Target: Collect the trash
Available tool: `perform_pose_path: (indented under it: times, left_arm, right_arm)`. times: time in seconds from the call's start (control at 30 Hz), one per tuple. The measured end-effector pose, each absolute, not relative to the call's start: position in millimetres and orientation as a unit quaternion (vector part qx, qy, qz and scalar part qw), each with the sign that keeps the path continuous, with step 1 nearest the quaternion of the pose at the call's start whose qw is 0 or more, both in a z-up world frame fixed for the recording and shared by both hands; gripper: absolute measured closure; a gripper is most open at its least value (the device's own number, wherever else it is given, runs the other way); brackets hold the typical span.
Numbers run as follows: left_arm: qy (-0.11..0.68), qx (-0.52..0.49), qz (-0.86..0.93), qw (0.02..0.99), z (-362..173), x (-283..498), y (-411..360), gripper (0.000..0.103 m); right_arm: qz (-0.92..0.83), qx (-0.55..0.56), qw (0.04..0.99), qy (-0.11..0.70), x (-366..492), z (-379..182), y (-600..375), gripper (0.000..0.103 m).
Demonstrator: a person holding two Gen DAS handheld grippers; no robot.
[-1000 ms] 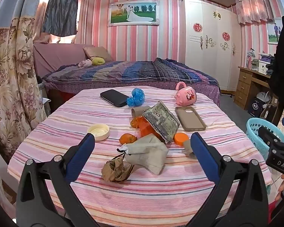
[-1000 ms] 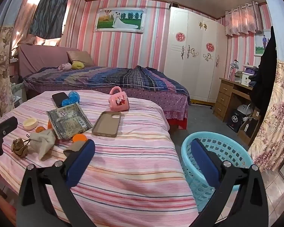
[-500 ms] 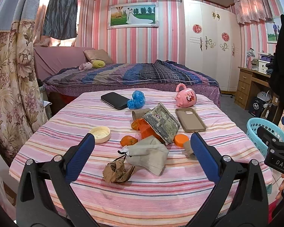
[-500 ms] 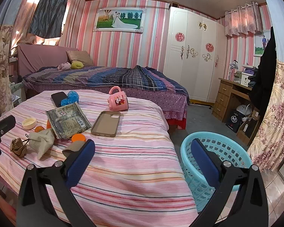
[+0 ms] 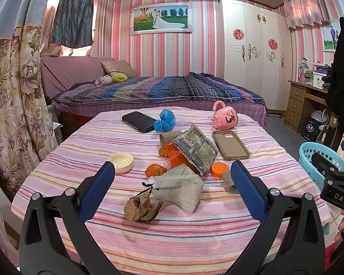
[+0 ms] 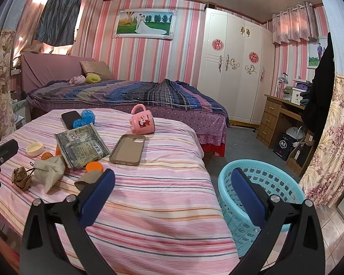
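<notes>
On a table draped in a pink striped cloth (image 5: 185,236), a scatter of rubbish lies in front of the left gripper (image 5: 172,183), whose blue-padded jaws stand spread wide and hold nothing. Nearest the gripper sits a crumpled ball of brown paper (image 5: 141,208), touching a grey cloth pouch (image 5: 180,189) with a dark drawstring. Just beyond the pouch are a piece of orange peel (image 5: 155,170), an orange wrapper (image 5: 177,158) and a silver snack bag (image 5: 196,149) that leans over the wrapper. An orange bottle cap (image 5: 219,169) lies beside the bag's lower corner, with a scrap of brown cardboard (image 5: 229,181) just in front of it. A cream jar lid (image 5: 121,163) sits apart to the left, and a cardboard tube (image 5: 168,136) lies behind the bag. Farther back are a black phone (image 5: 140,121), a crumpled blue plastic bag (image 5: 165,120) touching it, a pink mug (image 5: 224,118) and a brown phone case (image 5: 230,144).

The right gripper (image 6: 172,186) hangs over the table's right edge, its jaws likewise spread and empty. A light blue plastic basket (image 6: 261,192) stands on the floor just beside the table, under the right jaw. A bed with a dark striped blanket (image 6: 130,94) fills the room behind.
</notes>
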State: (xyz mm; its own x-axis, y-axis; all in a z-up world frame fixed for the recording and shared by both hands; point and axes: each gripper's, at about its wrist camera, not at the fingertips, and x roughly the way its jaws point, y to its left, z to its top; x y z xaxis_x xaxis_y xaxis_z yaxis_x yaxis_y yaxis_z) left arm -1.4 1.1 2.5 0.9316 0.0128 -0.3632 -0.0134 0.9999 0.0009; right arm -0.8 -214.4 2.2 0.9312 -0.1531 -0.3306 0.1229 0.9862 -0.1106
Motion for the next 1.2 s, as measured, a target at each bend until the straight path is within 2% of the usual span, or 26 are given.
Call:
perform_pose_path:
  times: [1.2]
  left_arm:
    - [0.197,-0.004,0.009,0.980,-1.5,2.6,4.9,0.005]
  right_arm:
    - [-0.068,-0.041,0.979,0.185,2.6,-5.9,-218.0,0.004]
